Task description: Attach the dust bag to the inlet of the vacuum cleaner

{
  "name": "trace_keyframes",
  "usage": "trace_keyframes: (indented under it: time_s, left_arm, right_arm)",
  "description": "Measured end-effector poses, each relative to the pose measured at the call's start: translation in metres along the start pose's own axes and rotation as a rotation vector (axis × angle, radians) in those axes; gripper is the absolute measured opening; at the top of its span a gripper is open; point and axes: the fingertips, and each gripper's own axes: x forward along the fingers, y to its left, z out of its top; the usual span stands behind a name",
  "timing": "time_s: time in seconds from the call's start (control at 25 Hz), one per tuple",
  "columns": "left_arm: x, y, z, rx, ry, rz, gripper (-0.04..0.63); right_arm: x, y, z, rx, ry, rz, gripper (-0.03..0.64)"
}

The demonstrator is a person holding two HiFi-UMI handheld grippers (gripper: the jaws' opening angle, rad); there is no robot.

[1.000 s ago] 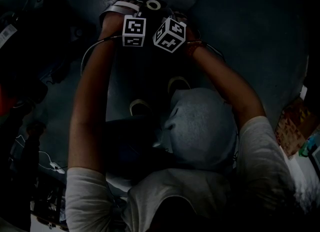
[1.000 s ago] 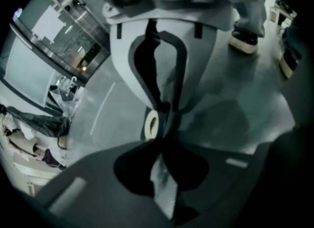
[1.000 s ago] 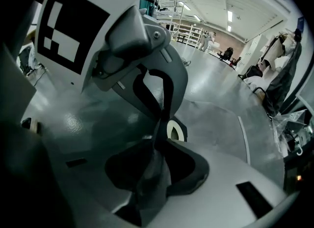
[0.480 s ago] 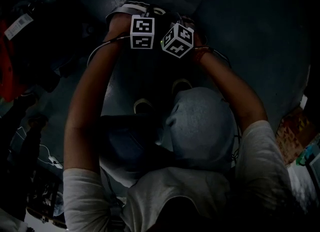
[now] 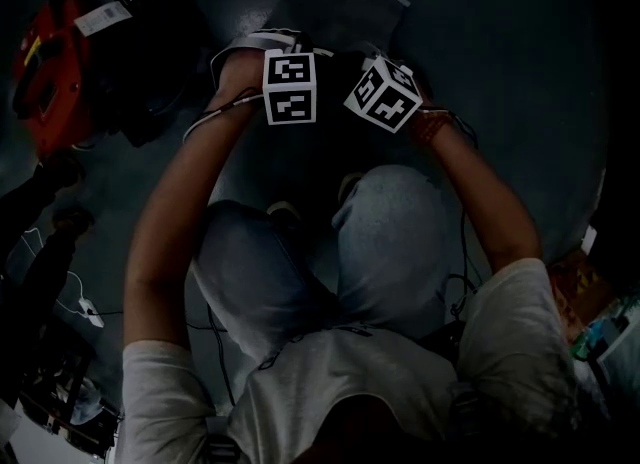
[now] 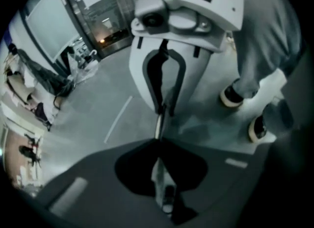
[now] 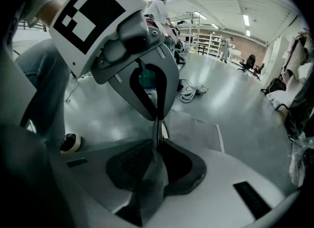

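Pinches the thin top edge of the dust bag [image 5: 345,7] from two sides, gripper tip facing gripper tip. Clamps the left gripper [image 6: 158,142] almost fully closed on that edge, seen edge-on in the left gripper view as a pale strip running from the dark grey fingers [image 6: 230,183] toward 12 o'clock. Meets there the white right gripper [image 6: 162,109], coming down from 12 o'clock onto the same strip. Has just been closing the right jaws, with the bag's edge between them and a grey fold of the bag bunched at 6 o'clock in the right gripper view. Spreads the rest of the bag as a flat grey sheet beyond the tips, toward 12 o'clock in the head view; cannot tell whether hanging clear of the floor [image 5: 500,42] or touching it.

Stretches both bare forearms toward 12 o'clock in the head view, left forearm [image 5: 170,222] from 8 o'clock, right forearm [image 5: 485,197] from 4 o'clock, wrists close together. Sets the left marker cube [image 5: 290,85] and right marker cube [image 5: 383,94] side by side, both grippers aimed steeply down beyond the knees [image 5: 400,242]. Shows the red and black vacuum cleaner [image 5: 45,72] at 10 o'clock, well apart from the bag and both grippers.
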Motion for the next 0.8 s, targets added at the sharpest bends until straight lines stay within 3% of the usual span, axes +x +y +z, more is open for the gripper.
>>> trace_keyframes:
  time_s: [0.28, 0.6, 0.8]
  left_arm:
    - [-0.092, -0.005, 0.000, -0.228, -0.056, 0.041, 0.028]
    - [-0.177, -0.039, -0.019, -0.433, -0.046, 0.065, 0.028]
    - [-0.221, -0.075, -0.050, -0.553, -0.016, 0.131, 0.026]
  right_arm:
    - [-0.061, 0.019, 0.064, -0.132, -0.035, 0.116, 0.074]
    - [-0.098, 0.067, 0.129, -0.333, -0.043, 0.258, 0.069]
    - [-0.104, 0.110, 0.176, -0.478, -0.082, 0.340, 0.063]
